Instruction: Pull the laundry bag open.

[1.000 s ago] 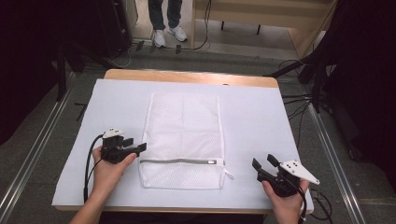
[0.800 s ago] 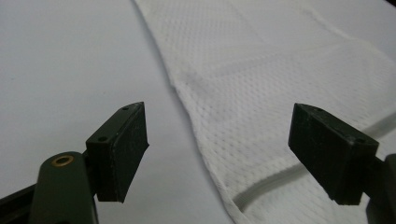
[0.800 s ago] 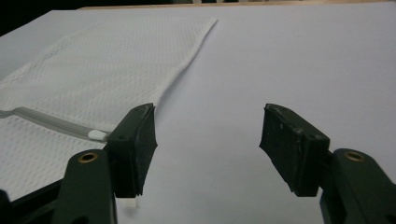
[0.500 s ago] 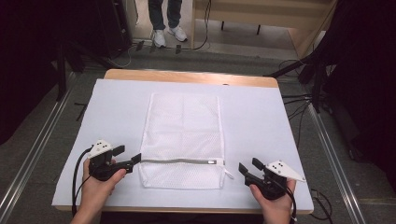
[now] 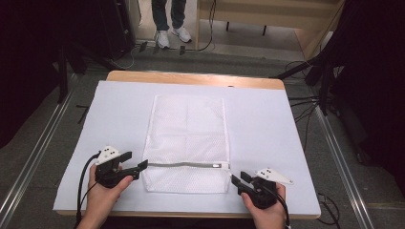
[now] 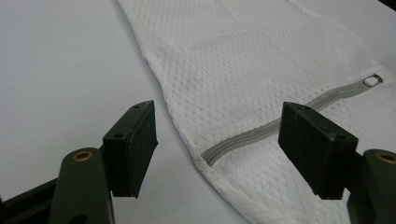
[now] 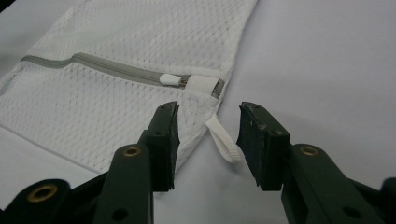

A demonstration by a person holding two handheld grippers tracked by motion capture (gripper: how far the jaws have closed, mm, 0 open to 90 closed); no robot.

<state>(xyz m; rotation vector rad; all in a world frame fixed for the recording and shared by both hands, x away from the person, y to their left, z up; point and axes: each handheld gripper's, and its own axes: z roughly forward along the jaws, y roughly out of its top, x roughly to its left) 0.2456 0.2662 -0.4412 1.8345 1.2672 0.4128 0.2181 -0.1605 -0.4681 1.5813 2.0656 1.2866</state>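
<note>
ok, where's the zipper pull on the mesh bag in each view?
High view: zipper pull at the right end of the grey zipper, low on the mesh bag.
Left gripper view: far right edge, upper half, at the zipper's far end.
Right gripper view: centre, upper half, just above the jaws.
Shared landmark: the grey zipper line across the bag.

Lab or studio: white-covered table (image 5: 119,100), black curtains (image 5: 33,57), floor cables (image 5: 305,102), metal rails (image 5: 341,157).
</note>
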